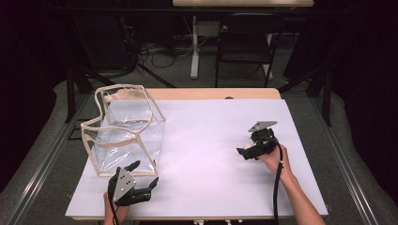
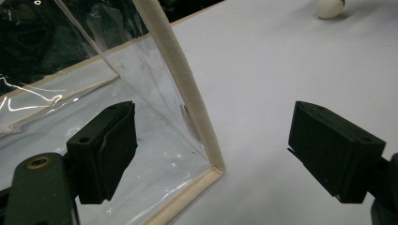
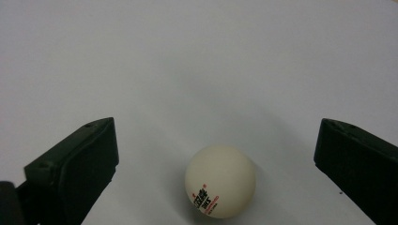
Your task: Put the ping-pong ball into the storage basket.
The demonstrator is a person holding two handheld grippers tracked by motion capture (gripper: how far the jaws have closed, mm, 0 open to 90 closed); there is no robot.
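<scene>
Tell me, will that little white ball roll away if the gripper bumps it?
Probably: the ball is round and sits loose on the smooth white table. It looks like a ping-pong ball, so likely light. The open right hand-held gripper should close evenly.

Glossy clear plastic bag [image 1: 126,133] with matt cloth trim; smooth matt ball [image 3: 220,180]; matt white table [image 1: 211,154].

**Colours on the white table sheet**

White, plain and unpatterned: the table sheet [image 1: 206,140], with a strip of pale wood at its far edge. On the sheet, off-white and matte: a ping-pong ball [image 3: 220,180], marked low down with small red and black print. Black throughout: the right gripper [image 3: 213,164] around the ball, the left gripper [image 2: 213,154] likewise, each topped by a grey plate. At the sheet's left corner, see-through and glossy with white glints: a clear bag [image 1: 126,133], edged in cream piping.
</scene>
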